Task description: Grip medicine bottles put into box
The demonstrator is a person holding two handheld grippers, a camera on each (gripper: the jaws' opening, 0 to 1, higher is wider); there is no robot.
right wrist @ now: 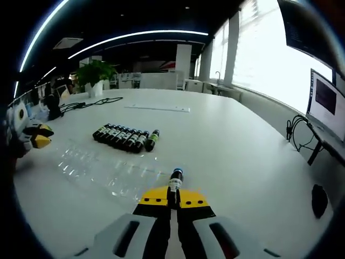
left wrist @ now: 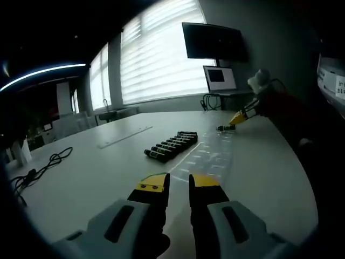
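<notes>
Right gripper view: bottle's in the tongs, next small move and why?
Probably carry the small bottle, clamped upright in the right tongs, left toward the clear tray and lower it into a slot; the tray lies just beside it, with the bottle row still waiting behind.

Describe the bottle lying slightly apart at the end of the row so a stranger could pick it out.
On the white table, find the row of dark medicine bottles lying side by side behind the clear plastic tray. At its right end in the right gripper view lies the end bottle, separated by a small gap and showing a green label.
</notes>
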